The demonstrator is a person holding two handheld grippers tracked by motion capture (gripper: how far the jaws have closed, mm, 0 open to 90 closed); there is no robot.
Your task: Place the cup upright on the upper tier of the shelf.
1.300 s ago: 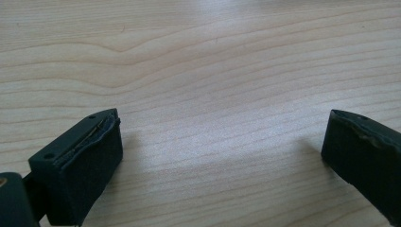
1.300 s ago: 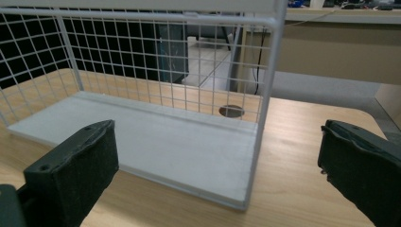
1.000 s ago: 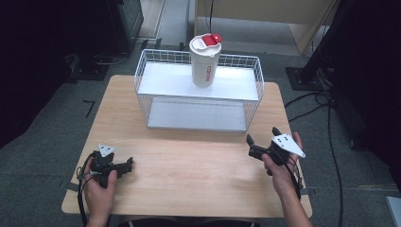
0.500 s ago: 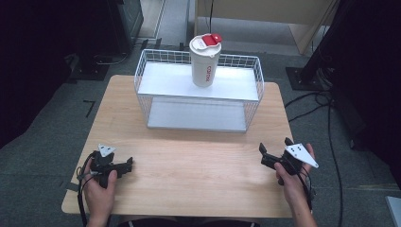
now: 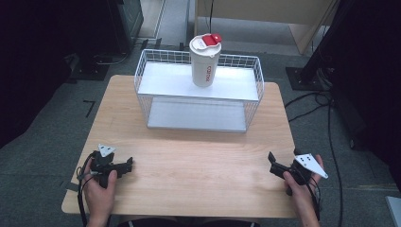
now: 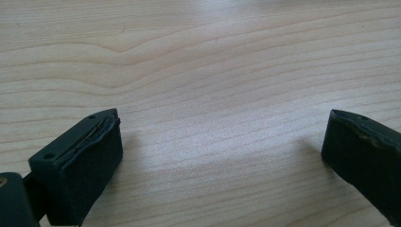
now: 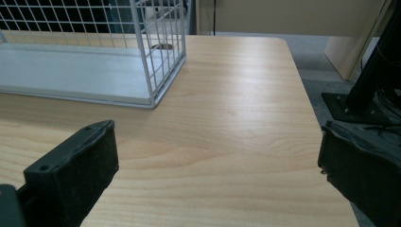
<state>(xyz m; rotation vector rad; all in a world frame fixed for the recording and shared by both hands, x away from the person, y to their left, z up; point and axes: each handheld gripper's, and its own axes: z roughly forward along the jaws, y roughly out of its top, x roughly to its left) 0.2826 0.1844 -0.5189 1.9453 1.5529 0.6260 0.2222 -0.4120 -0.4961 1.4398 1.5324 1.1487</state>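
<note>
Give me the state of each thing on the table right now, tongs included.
Cup: upright on the rack's top shelf, red-tabbed lid on.
Wire rack: standing at the table's far side, lower shelf bare.
Left tongs: open, holding nothing, low over the table.
Right tongs: open, holding nothing, near the table's right edge.

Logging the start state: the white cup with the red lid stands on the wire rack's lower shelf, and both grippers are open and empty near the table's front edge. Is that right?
Not quite. The high view shows the white cup with its red lid standing on the upper shelf of the wire rack, not the lower. The rest holds: left gripper and right gripper are open and empty near the table's front edge.
</note>
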